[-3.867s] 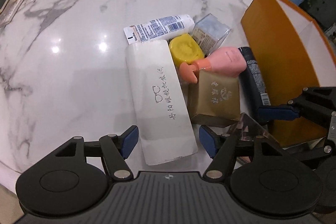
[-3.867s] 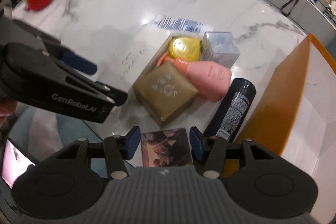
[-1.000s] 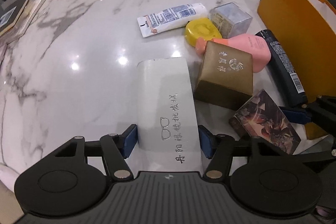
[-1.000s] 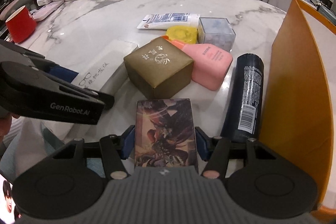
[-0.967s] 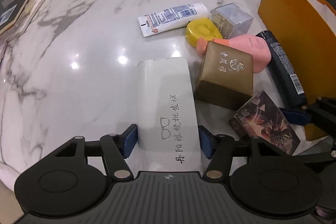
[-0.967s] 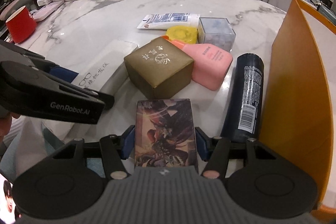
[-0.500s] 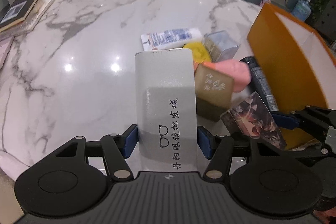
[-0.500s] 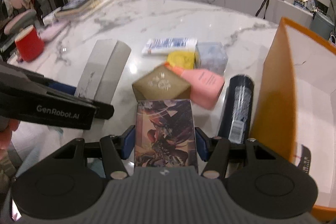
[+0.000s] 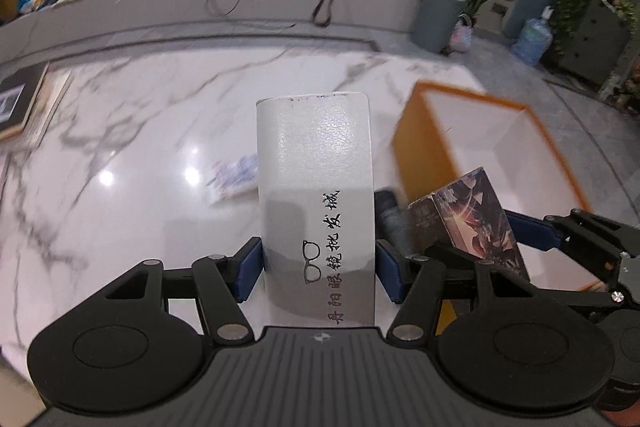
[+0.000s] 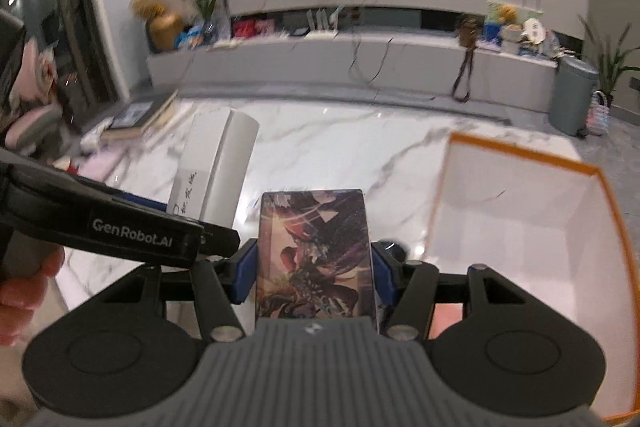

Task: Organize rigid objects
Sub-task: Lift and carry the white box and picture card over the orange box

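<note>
Both lifted off marble since a second ago: my left gripper (image 9: 319,269) clamps long white glasses case (image 9: 316,187), my right gripper (image 10: 314,273) clamps dark illustrated card box (image 10: 316,255); orange-walled open box (image 10: 520,227) next, I judge.

"GenRobot.AI" is showing in white on the left gripper (image 10: 120,227) arm; the white case (image 9: 316,187) is bearing a glasses icon and Chinese characters.

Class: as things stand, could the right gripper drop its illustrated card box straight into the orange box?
Probably yes: the right gripper holds the card box aloft, and the orange box stands open just beside it, nothing between.
</note>
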Available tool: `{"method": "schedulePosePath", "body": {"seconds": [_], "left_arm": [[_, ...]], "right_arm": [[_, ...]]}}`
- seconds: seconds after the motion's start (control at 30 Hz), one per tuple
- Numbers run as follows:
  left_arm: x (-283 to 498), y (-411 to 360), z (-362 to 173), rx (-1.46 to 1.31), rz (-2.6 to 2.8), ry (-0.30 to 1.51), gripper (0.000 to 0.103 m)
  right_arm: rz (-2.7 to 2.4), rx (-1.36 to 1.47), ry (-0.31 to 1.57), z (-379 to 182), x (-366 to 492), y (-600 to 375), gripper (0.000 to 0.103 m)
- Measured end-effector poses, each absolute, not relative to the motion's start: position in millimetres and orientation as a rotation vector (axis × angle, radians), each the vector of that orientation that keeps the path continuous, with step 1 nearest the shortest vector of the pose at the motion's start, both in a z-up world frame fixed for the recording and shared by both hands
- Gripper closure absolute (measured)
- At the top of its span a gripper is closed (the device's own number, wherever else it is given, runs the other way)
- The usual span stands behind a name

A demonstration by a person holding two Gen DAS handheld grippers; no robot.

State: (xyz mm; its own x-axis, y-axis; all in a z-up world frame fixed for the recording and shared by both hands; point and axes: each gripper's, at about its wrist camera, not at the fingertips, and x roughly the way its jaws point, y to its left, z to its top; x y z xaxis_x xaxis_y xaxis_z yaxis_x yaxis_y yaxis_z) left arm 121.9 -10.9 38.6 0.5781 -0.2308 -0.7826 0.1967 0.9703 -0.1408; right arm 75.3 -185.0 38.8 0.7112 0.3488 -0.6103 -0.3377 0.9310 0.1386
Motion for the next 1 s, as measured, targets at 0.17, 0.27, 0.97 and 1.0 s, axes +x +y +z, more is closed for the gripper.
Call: {"method": "schedulePosePath", "body": {"seconds": [0.17,0.27,0.97,1.0], "left_arm": [[140,-51,63,-0.017,-0.351,0.917,0.034],[156,-77,70,-0.011,-0.402,0.936,0.034],[233,-235,-7,0.363,-0.425,1.058,0.035],[236,-238,-11,0.374,-0.414,1.068,0.035]], "right_arm": [[0.31,0.06,0.643,58,81,-228,0.045],[0.265,0.065,0.653,59,90,-252,0.045],[0.132,0.184,0.838,-20,173,-344,0.045],[0.137,0.177,0.848,-23,177,-342,0.045]]}}
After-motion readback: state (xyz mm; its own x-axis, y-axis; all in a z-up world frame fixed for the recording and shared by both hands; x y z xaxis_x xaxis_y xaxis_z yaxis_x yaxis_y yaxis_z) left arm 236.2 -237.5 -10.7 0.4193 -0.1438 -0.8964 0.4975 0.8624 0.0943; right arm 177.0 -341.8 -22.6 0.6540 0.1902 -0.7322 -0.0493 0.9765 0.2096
